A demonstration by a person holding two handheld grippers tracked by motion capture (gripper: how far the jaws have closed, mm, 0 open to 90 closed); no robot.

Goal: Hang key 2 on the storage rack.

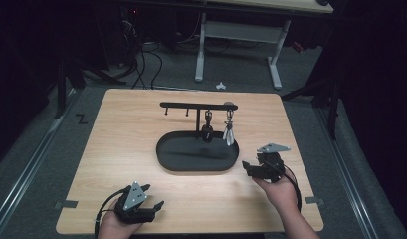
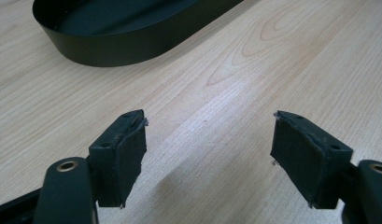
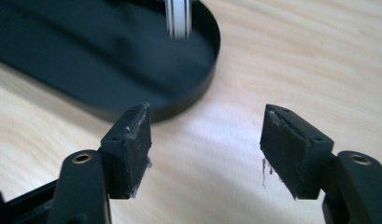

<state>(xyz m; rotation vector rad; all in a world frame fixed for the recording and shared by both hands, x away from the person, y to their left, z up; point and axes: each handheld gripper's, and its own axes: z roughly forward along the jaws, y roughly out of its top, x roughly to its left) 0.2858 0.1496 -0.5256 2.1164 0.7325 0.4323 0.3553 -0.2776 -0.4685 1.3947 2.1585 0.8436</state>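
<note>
On the table (image 1: pixel 121 149), the right gripper (image 1: pixel 255 167) sits wide open just beside the tray's (image 1: pixel 196 167) right end. The keys (image 1: pixel 229 133) hang above (left gripper (image 1: pixel 144 201), also open, is farther).

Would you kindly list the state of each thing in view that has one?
Left gripper: open, holding nothing, above the table.
Right gripper: open, holding nothing, beside the tray.
Tray: upright on the table, nothing lying in it.
Rack: upright in the tray.
Dark charm: hanging from the rack.
Pale charm: hanging from the rack.
</note>
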